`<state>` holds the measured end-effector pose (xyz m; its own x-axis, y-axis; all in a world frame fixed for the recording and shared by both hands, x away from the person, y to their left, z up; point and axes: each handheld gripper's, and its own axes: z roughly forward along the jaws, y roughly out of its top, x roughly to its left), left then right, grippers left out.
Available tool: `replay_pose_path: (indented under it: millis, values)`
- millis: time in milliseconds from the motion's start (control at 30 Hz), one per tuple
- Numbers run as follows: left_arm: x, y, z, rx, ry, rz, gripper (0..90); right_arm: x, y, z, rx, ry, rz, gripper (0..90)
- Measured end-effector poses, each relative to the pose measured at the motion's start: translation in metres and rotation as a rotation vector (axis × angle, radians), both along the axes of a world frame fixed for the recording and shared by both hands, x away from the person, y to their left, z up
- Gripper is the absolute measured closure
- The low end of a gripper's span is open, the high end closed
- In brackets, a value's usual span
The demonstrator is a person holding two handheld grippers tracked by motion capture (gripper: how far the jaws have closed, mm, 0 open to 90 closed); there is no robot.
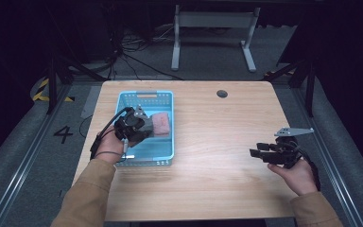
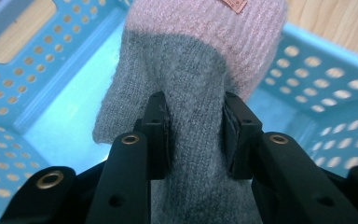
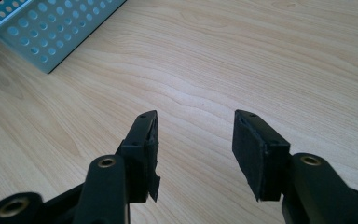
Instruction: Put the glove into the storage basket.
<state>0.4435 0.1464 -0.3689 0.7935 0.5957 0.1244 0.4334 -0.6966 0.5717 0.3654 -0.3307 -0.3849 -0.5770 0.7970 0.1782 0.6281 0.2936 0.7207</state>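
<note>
A knitted sock (image 2: 191,70), grey at one end and pink at the other, hangs inside the light blue perforated basket (image 1: 165,101). My left gripper (image 2: 194,122) is shut on its grey part, both pads pressed into the wool. In the high view the left gripper (image 1: 139,124) sits over the basket's middle, and the sock's pink end (image 1: 160,124) pokes out to its right. My right gripper (image 3: 194,140) is open above bare wood with nothing between its fingers; the high view puts that right gripper (image 1: 260,152) near the table's right edge.
The wooden table (image 1: 217,189) has a small round hole (image 1: 222,93) at the back. A corner of the basket (image 3: 51,28) shows at the upper left of the right gripper view. Beyond the table lie dark floor, cables and a white table frame (image 1: 212,33).
</note>
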Motion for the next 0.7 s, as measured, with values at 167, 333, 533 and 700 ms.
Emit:
replay_pose_path:
  millis: [167,333,533,700]
  values:
    - [0.012,-0.006,-0.014,0.031,0.042,-0.004,66.9,0.0,-0.002,-0.001,0.0,0.001,-0.001,51.0]
    - [0.022,-0.01,-0.027,0.074,0.084,-0.019,66.6,-0.001,-0.004,-0.002,0.0,0.004,-0.001,50.9]
    - [0.031,-0.012,-0.04,0.079,0.159,0.025,65.4,-0.002,-0.005,-0.001,0.004,0.001,-0.005,50.6]
    - [0.034,-0.01,-0.046,0.049,0.167,0.023,52.8,-0.003,-0.005,0.0,0.006,-0.006,-0.002,50.4]
